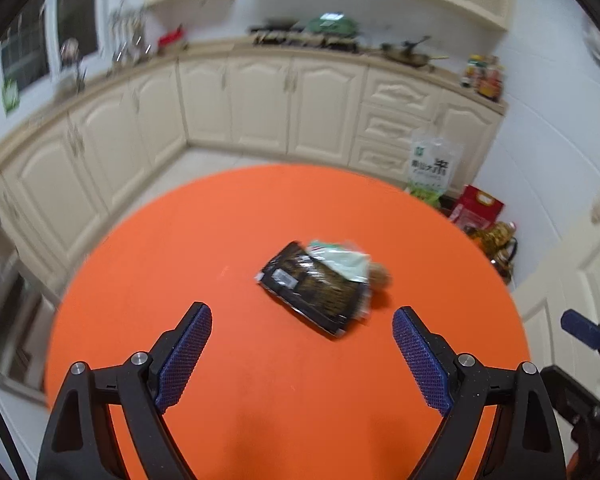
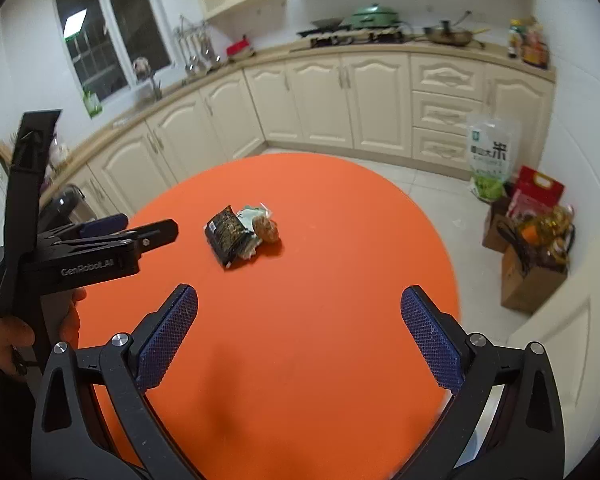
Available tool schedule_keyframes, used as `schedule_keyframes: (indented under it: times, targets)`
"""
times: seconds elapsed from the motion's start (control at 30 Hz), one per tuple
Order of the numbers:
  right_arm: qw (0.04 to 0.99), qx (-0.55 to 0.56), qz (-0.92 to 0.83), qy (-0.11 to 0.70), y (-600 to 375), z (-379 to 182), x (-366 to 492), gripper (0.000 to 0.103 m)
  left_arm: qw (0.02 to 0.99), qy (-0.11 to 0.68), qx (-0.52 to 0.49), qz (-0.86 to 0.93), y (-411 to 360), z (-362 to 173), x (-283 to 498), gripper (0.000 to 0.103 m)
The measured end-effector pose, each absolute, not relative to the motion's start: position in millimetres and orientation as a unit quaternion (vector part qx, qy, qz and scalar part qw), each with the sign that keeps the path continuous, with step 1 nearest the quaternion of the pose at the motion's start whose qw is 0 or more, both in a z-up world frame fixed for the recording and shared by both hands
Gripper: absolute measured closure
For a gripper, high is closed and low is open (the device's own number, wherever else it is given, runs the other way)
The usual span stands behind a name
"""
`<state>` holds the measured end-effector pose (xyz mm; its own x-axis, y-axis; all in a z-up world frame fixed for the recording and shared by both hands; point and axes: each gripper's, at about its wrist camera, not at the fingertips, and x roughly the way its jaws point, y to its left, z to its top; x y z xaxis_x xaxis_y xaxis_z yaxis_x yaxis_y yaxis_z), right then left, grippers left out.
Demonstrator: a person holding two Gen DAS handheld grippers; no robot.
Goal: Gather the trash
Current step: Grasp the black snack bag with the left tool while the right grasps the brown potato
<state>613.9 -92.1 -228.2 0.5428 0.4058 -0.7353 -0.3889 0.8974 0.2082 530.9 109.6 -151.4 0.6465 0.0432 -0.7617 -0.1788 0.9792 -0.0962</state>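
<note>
A small heap of trash lies near the middle of the round orange table (image 1: pixel 180 248) (image 2: pixel 340 200). It is a black snack packet (image 1: pixel 312 288) (image 2: pixel 228 236), a pale green wrapper (image 1: pixel 344 260) (image 2: pixel 250 214) and a brown crumpled lump (image 1: pixel 380 274) (image 2: pixel 268 230). My left gripper (image 1: pixel 303 310) is open above the table, just short of the packet, with nothing between its fingers. My right gripper (image 2: pixel 300 291) is open too, empty, further back from the heap. The right wrist view shows the left gripper (image 2: pixel 140 226) from the side, held by a hand (image 2: pixel 68 320).
Cream cabinets (image 2: pixel 372 100) run along the back and left under a worktop with pans. On the floor to the right stand a rice bag (image 2: pixel 490 156), a red box (image 2: pixel 536 192) and a cardboard box (image 2: pixel 528 276) of bottles. A dark bin-like container (image 2: pixel 66 200) sits left of the table.
</note>
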Motion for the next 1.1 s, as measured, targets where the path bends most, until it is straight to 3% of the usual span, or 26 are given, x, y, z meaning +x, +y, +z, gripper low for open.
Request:
schedule_keyframes:
  times: [0.23, 0.47, 0.57, 0.63, 0.7, 1.0, 1.1]
  targets:
    - [0.866, -0.008, 0.228, 0.445, -65, -267, 669, 0.001, 0.881, 0.453, -0.119, 0.069, 135, -187, 604, 0.016]
    - [0.857, -0.006, 0.231, 0.46, -62, -292, 696, 0.001, 0.869, 0.469, -0.144, 0.058, 166, -187, 649, 0.022]
    - [0.854, -0.008, 0.237, 0.463, -57, -297, 699, 0.001, 0.872, 0.464, -0.15, 0.03, 174, -190, 661, 0.036]
    - [0.851, -0.013, 0.244, 0.466, -50, -301, 701, 0.001, 0.875, 0.462, -0.148, 0.007, 183, -193, 662, 0.054]
    - [0.849, -0.014, 0.25, 0.465, -44, -304, 704, 0.0, 0.871, 0.464, -0.16, -0.019, 199, -195, 658, 0.062]
    - [0.842, -0.021, 0.281, 0.461, -12, -309, 710, 0.002, 0.87, 0.465, -0.159, -0.029, 276, -192, 639, 0.08]
    - [0.84, -0.026, 0.279, 0.466, -5, -311, 710, 0.017, 0.866, 0.472, -0.164, -0.029, 289, -195, 635, 0.08]
